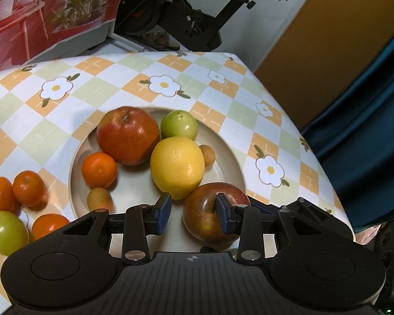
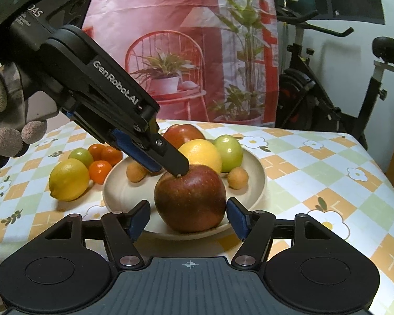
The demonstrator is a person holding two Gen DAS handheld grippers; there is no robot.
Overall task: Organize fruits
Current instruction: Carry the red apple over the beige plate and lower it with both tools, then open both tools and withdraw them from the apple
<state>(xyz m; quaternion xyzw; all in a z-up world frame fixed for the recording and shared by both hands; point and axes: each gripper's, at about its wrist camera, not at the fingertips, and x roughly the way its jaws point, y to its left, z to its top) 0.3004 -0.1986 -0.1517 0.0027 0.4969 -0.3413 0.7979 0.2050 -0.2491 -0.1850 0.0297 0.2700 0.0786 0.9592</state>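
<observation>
A dark red apple (image 2: 190, 199) sits at the near edge of the beige plate (image 2: 260, 183). My right gripper (image 2: 187, 219) is open, its blue pads on either side of the apple, the left pad a little clear of it. My left gripper (image 2: 168, 166) reaches down from the upper left with one fingertip on the apple's stem dimple. In the left wrist view that gripper (image 1: 194, 212) is open, with only its right pad on the apple (image 1: 205, 225). The plate (image 1: 76, 173) also holds a second red apple (image 1: 128, 135), a yellow citrus (image 1: 177, 166), a green fruit (image 1: 178, 124) and a mandarin (image 1: 99, 169).
Left of the plate on the checked cloth lie a lemon (image 2: 68, 179), mandarins (image 2: 99, 170) and a green fruit (image 2: 81, 156). Two small brown fruits (image 2: 237, 178) lie in the plate. A gloved hand (image 2: 5, 136) holds the left gripper. An exercise bike (image 2: 315, 99) stands behind the table.
</observation>
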